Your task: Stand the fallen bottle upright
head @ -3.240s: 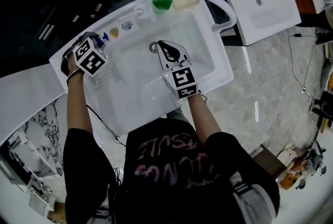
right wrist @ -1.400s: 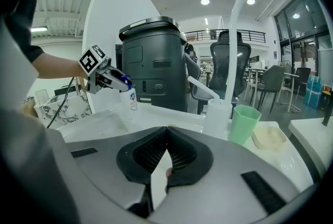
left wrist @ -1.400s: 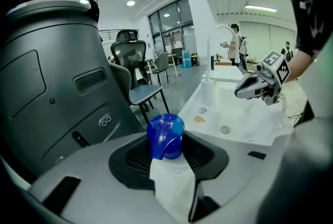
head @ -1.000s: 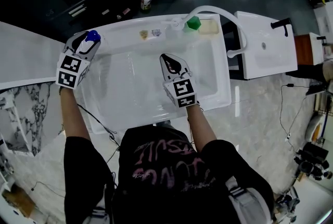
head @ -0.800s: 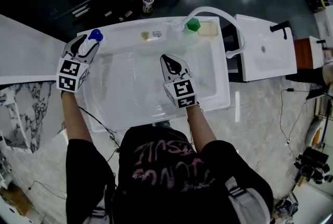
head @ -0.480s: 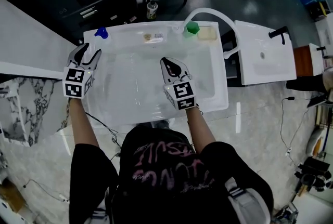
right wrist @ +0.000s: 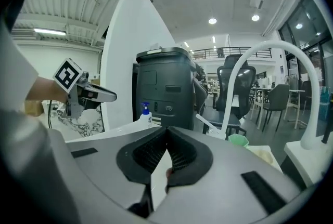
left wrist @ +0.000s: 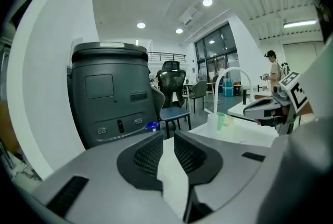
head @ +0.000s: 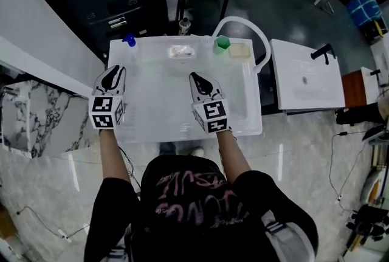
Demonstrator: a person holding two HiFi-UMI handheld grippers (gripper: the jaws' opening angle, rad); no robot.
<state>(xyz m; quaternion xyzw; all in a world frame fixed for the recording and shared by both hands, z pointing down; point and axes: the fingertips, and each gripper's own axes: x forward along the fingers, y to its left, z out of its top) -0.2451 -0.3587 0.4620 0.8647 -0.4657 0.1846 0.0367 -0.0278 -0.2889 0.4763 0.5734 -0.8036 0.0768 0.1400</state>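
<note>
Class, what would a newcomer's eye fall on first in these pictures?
Two grippers with marker cubes hover over the white sink: the left gripper, empty, has just been closing its jaws; the right gripper is shut. A blue-capped bottle stands upright at the sink's back left corner.

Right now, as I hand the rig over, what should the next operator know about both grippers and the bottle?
Left gripper: empty. Its jaws have just been closing and a narrow gap is left, with nothing between them. It hangs by the sink's left edge, apart from the bottle.
Right gripper: jaws shut, empty, over the basin.
Bottle: upright on the back left corner of the sink, blue pump on top, nothing touching it.
Done: bottle stood up and let go.
Left: seemingly nothing; keep both grippers clear of it.
</note>
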